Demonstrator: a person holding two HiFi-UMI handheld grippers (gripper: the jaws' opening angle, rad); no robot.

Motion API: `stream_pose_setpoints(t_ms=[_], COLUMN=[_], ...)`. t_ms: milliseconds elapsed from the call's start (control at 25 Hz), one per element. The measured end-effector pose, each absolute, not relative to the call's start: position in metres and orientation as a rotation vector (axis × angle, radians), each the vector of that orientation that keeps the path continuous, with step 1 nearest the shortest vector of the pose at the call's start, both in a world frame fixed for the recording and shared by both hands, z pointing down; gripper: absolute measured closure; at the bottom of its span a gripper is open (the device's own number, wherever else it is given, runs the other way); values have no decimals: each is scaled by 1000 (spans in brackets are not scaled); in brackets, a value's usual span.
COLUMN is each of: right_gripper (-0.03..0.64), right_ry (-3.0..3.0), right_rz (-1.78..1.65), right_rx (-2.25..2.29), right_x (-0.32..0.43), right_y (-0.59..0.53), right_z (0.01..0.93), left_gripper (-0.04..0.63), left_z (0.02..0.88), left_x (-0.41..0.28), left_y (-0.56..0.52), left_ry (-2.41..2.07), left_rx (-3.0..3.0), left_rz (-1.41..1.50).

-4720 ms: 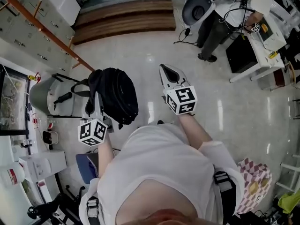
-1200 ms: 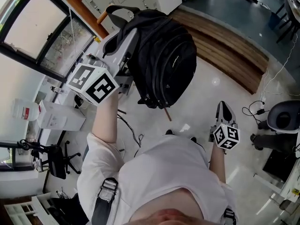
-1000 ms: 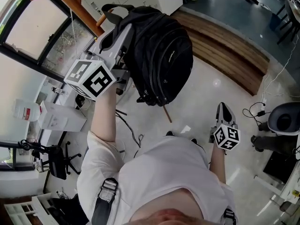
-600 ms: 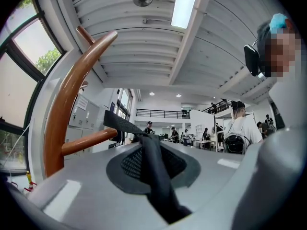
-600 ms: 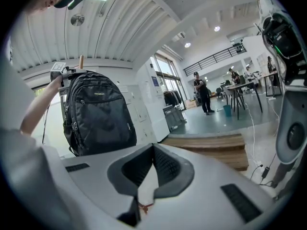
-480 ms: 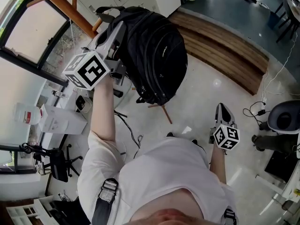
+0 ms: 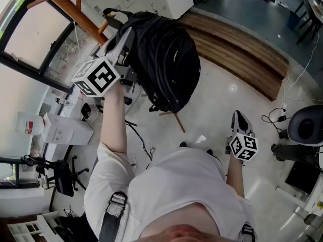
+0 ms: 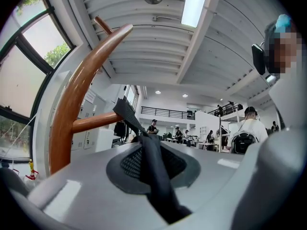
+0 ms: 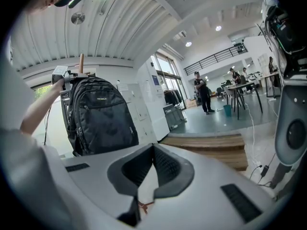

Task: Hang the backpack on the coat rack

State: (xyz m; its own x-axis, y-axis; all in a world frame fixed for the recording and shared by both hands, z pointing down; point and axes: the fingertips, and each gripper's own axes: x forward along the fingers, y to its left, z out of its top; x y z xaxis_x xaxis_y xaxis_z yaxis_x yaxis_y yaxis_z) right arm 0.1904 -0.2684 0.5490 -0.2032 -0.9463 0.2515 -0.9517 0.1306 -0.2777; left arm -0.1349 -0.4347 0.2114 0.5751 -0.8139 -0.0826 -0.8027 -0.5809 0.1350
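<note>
Lifting appeared complete. The left hand-held gripper (image 7: 123, 37) was clamped on the top strap (image 8: 146, 150) of the backpack (image 7: 169, 59), which hung from it just beside the coat rack (image 7: 65, 6), level with its upper pegs. The strap lay near the coat rack's curved peg (image 8: 76, 90) but did not appear hooked over it. Hooking and release were judged outstanding. The right hand-held gripper (image 7: 240, 119), closed and empty, sat well apart from the coat rack.

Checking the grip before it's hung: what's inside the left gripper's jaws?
The left gripper's jaws pinch the black strap of the backpack, which rises toward a wooden peg of the coat rack. The jaws cover where the strap runs on below.
</note>
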Motion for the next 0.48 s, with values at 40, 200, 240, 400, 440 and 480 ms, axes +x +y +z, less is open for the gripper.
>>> stream_pose_setpoints(t_ms=[40,200,240,400,440,480], right_gripper=[609,609,607,608,609,609], right_ry=[-2352,-2349,-2347,-2346,-2344,-2342], right_rz=[597,603,603,612,615,617], right_rx=[1972,1960,1957,1954,1952,1950], right_x=[189,183,183,183,184,184], right_y=[-269,-268,-268,-269,-269,-269], right_z=[549,552,552,555,557,557], left_gripper=[537,537,537,537,535,535], left_z=[214,230,235,242,243,243], left_x=[-136,-147,-150,-159,-161,-163], left_y=[-436,-439,-440,-440,-440,-440], left_ry=[-1400,-1417,-1421,-1450,-1462,-1473], left_rx=[2706,2651,2636,2604,2597,2588], left_rz=[-206,-194,-195,-206,-210,-214])
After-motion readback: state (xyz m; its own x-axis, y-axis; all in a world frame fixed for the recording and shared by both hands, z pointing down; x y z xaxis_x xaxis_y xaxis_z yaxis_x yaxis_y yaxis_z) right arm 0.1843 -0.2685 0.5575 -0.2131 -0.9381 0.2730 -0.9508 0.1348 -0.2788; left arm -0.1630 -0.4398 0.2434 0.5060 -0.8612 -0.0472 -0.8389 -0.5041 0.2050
